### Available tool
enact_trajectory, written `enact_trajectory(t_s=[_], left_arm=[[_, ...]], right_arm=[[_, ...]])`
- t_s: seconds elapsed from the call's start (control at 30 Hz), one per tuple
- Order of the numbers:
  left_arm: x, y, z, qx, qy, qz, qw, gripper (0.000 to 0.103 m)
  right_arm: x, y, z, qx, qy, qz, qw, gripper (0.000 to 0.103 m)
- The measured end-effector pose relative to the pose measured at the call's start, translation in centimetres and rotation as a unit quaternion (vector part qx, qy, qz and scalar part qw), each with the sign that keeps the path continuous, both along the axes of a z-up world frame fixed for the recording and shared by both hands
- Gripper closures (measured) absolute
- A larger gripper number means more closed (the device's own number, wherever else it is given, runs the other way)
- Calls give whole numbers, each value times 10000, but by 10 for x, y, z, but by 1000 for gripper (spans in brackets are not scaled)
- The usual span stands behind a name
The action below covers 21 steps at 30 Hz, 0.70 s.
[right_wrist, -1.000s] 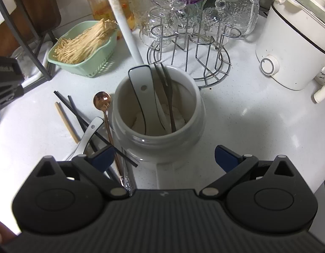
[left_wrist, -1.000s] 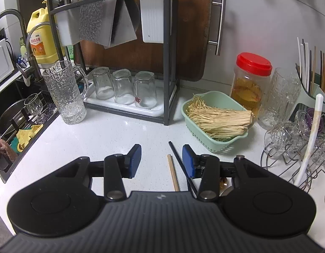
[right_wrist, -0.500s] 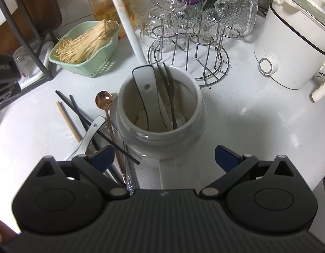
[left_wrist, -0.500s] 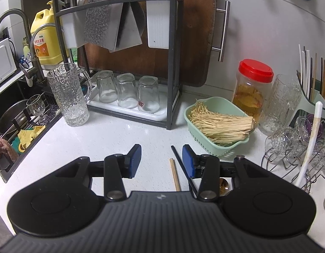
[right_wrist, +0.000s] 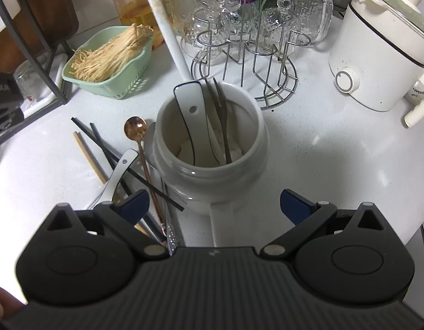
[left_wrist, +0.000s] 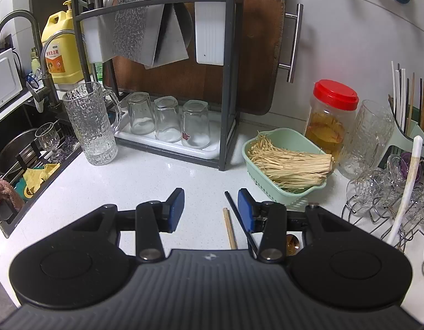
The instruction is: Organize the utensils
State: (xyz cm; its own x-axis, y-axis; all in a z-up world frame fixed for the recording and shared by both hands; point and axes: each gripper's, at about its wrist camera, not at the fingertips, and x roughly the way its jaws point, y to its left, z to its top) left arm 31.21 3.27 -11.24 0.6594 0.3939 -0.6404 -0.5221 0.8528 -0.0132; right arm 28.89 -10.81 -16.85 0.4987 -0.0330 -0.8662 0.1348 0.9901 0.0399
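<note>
My right tool (right_wrist: 213, 202) hangs over the white counter (right_wrist: 322, 148) with its blue-padded jaws wide apart and nothing between them. Just ahead of it stands the squat grey-white ceramic utensil jar (right_wrist: 212, 176), which already holds a white ceramic spoon with a dark rim (right_wrist: 191, 115), a dark metal fork (right_wrist: 221, 115) and a long white plastic handle (right_wrist: 162, 22) leaning out toward the back. Beside the jar, on its left in this view, loose utensils lie on the counter in a crossed heap: a copper-coloured metal spoon (right_wrist: 135, 128), a second white ceramic spoon (right_wrist: 121, 170), black chopsticks (right_wrist: 101, 143) and a plain wooden chopstick (right_wrist: 88, 154).

My left tool (left_wrist: 210, 210) has its jaws partly apart and empty, above bare counter, with the ends of a black chopstick and the wooden one just by its right pad. Farther off sit a pale green plastic basket of enoki mushrooms (left_wrist: 287, 162), a red-lidded clear jar (left_wrist: 331, 118) and a wire rack of glasses (right_wrist: 245, 55).
</note>
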Motion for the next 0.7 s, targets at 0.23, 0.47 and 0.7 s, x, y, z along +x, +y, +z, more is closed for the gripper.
enact_trajectory(t_s=[0.23,0.47,0.7], left_arm=[[1,1,-1,-14,-4,40,10000,54],[1,1,-2,-37,-14,38,10000,54],[5,0,-5,-74,66,-66,9999,54]], right_arm=[[1,1,0,-40,13,-21,10000,0],[2,1,0,-67,24,-57,10000,0],[3,-1,-3,-58,69,-82,9999,0]])
